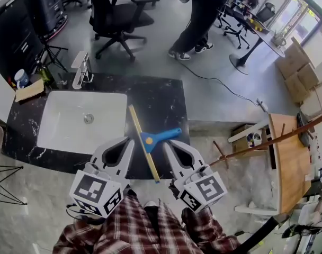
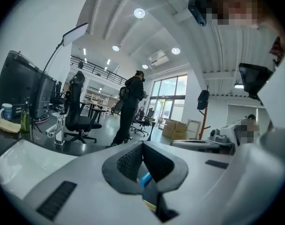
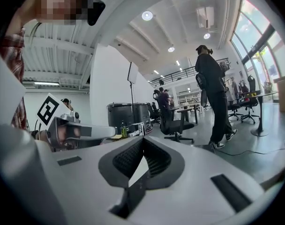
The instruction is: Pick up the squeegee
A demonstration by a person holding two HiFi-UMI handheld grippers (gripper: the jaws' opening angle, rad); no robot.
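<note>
Squeegee [image 1: 149,139] is lying on the dark stone counter [image 1: 161,97], just to the right of the white sink [image 1: 60,120]. Its long yellowish blade is running from the far left toward the near right, with the near end reaching the counter's front edge. Its blue handle is pointing off to the right.

The left gripper [image 1: 132,140] is hovering with its tip just beside the blade on the sink side. In the left gripper view the fingers [image 2: 133,161] are pressing together at the tip with nothing between them, and a bit of the blue and yellow squeegee [image 2: 145,179] is showing through the gap behind them.

The right gripper [image 1: 165,143] is sitting on the other side of the blade, its tip just under the blue handle. Its fingers [image 3: 154,158] are likewise closing fully on each other, gripping nothing. Whether either tip is touching the squeegee I cannot tell.

Both grippers are pointing away from the person, whose plaid sleeves [image 1: 150,226] are showing at the bottom of the head view. A faucet [image 1: 80,70] is standing behind the sink. Farther off, another person [image 1: 200,15] is standing on the grey floor near an office chair [image 1: 118,17].
</note>
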